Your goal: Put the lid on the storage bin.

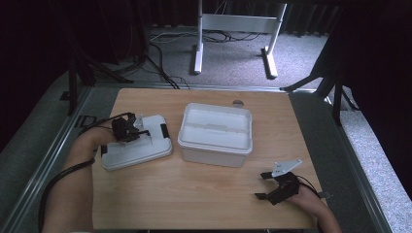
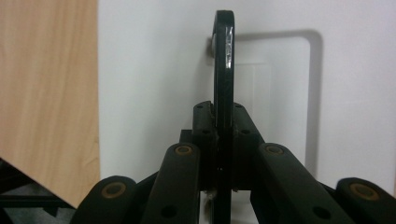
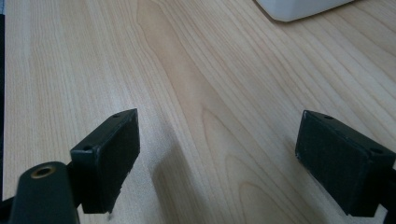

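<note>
Left hand-held gripper (image 1: 127,129) pinching lid handle (image 2: 224,70); right hand-held gripper (image 3: 219,163) spread, idle at five o'clock. Risk: thin handle slipping, lid (image 1: 136,148) dropping onto bench (image 1: 194,194).

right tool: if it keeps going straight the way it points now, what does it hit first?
Probably bare table. The right tool is open and angled down at the wood, nothing between its jaws. The white box sits farther off, to one side; depth is unclear, so it may pass it.
</note>
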The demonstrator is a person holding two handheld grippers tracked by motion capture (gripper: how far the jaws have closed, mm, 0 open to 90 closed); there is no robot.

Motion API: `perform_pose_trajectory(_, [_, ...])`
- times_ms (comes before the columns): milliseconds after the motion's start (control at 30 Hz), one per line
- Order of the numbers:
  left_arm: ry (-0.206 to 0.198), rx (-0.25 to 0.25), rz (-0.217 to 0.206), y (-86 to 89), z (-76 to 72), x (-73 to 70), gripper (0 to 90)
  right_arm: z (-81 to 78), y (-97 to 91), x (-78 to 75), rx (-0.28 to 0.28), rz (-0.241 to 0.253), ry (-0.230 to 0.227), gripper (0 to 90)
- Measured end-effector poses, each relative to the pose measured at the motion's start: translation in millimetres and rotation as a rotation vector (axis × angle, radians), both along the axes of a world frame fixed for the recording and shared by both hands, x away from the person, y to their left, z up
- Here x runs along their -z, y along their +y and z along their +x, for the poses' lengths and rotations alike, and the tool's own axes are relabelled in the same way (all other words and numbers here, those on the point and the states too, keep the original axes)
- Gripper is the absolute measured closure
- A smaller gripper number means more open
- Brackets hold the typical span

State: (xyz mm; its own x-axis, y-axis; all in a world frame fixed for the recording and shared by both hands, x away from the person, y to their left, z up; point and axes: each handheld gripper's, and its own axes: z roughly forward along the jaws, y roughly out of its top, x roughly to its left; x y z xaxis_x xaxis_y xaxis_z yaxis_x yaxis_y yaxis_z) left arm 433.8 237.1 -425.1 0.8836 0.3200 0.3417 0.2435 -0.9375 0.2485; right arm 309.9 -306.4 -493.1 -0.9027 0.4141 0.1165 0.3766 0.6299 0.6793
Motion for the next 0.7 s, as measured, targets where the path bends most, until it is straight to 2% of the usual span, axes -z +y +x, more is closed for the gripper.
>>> perform_pose_trajectory(33, [-0.007, 0.0, -0.012, 0.5, -2.1, -6.0, 84.0, -0.1, 0.3, -0.3, 0.0, 0.002, 0.0, 13.3])
perform_pose_trajectory(133, [-0.013, 0.0, -0.027, 1.0, -4.2, -12.0, 84.0, -0.3, 0.3, -0.5, -0.002, 0.007, -0.003, 13.3])
perform_pose_trajectory(200, [-0.029, 0.004, -0.041, 1.5, -8.8, -23.6, 84.0, -0.4, -0.2, -0.4, 0.001, 0.011, -0.004, 13.3])
perform_pose_trajectory(267, [-0.036, 0.005, -0.04, 1.5, -9.9, -26.8, 84.0, -0.5, -0.3, -0.4, 0.002, 0.014, -0.002, 13.3])
perform_pose_trajectory(300, [-0.043, 0.006, -0.047, 2.1, -12.9, -35.4, 84.0, -0.7, -0.1, -0.6, -0.001, 0.015, -0.002, 13.3])
perform_pose_trajectory(333, [-0.043, 0.006, -0.047, 2.1, -12.9, -35.4, 84.0, -0.7, -0.1, -0.6, -0.001, 0.015, -0.002, 13.3])
perform_pose_trajectory(400, [-0.064, 0.004, -0.054, 3.5, -16.7, -50.0, 84.1, -0.8, 0.2, -0.5, -0.003, 0.015, -0.003, 13.3])
perform_pose_trajectory(467, [-0.067, 0.004, -0.051, 3.7, -17.4, -53.6, 84.0, -0.9, 0.2, -0.2, -0.003, 0.015, -0.004, 13.3])
perform_pose_trajectory(500, [-0.08, 0.002, -0.05, 3.9, -19.6, -62.7, 84.0, -1.1, -0.2, 0.4, -0.004, 0.014, -0.003, 13.3])
perform_pose_trajectory(533, [-0.08, 0.002, -0.05, 3.9, -19.6, -62.7, 84.0, -1.1, -0.2, 0.4, -0.004, 0.014, -0.003, 13.3])
perform_pose_trajectory(567, [-0.084, 0.01, -0.051, 2.9, -22.2, -73.0, 84.0, -1.4, -0.5, 0.8, -0.001, 0.016, -0.001, 13.2])
perform_pose_trajectory(667, [-0.089, 0.018, -0.059, 1.4, -24.2, -79.7, 84.0, -1.7, -0.9, 0.9, -0.001, 0.018, -0.001, 13.3])
perform_pose_trajectory(700, [-0.101, 0.023, -0.065, -0.8, -25.4, -86.6, 84.0, -1.7, -0.9, 0.9, 0.001, 0.02, -0.002, 13.3])
